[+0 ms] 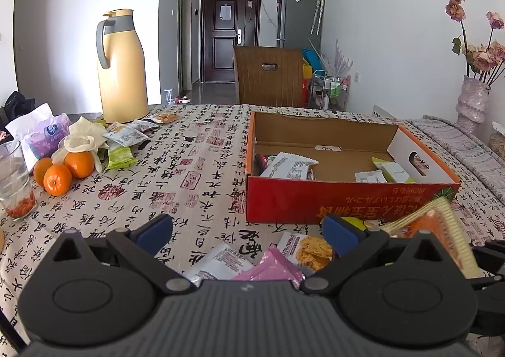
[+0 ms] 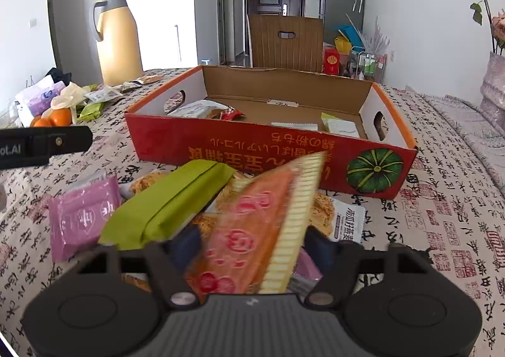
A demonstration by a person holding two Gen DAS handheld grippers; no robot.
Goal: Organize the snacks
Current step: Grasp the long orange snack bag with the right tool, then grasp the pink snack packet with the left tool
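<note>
Right gripper (image 2: 249,249) clamping orange snack packet (image 2: 252,224), tilting up near red box (image 2: 268,148); left gripper (image 1: 249,230) hanging wide apart, gripping nothing.

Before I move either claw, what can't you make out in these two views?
- Right claw: contact with the orange packet is blurred and hidden behind the packet, right wrist view.
- Snacks under the green packet and the orange one: mostly covered.
- Red box: its near wall hides the floor just behind it, both views.
- Left claw: open, packets below cut off by its body.
</note>
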